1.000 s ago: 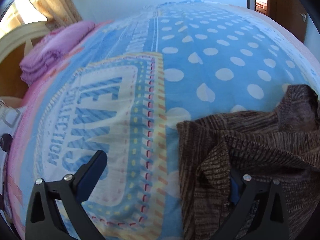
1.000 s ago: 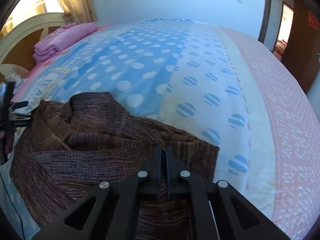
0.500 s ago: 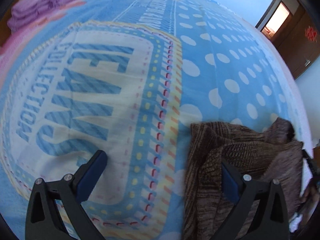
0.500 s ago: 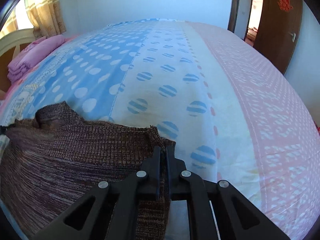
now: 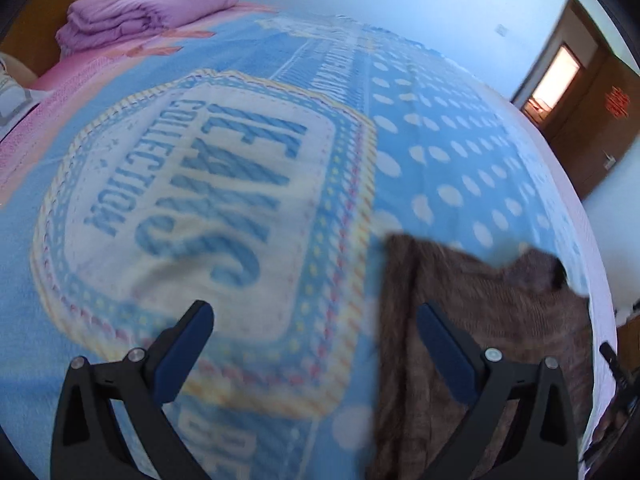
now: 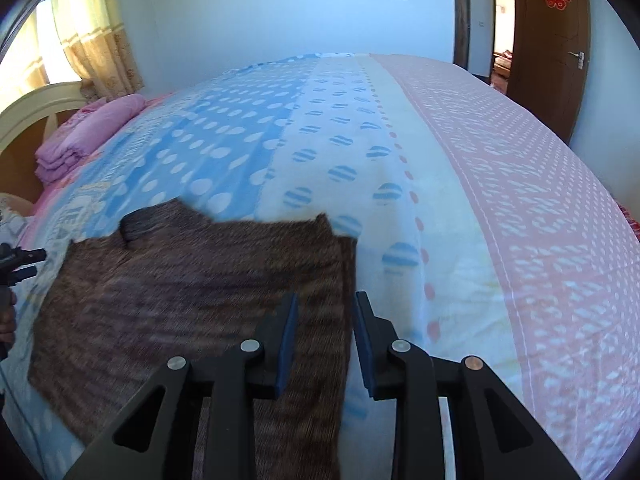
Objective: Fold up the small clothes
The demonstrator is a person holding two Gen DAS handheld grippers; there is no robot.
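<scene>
A bed (image 6: pixel 500 184) under a blue, cream and pink patterned cover carries a brown knit garment (image 6: pixel 192 300) lying spread flat, and folded pink bedding (image 5: pixel 144 12) by the headboard.

I see a patterned bedspread (image 6: pixel 460 184) under everything. Far left, folded pink bedding (image 5: pixel 148 12) lies by the headboard (image 6: pixel 36 108). A brown door (image 6: pixel 548 48) stands far right.

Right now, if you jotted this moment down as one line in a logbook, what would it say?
step: fold small clothes | left gripper: open, empty | right gripper: open, over garment edge | brown knit garment: flat on bedspread | pink folded bedding: by headboard
</scene>
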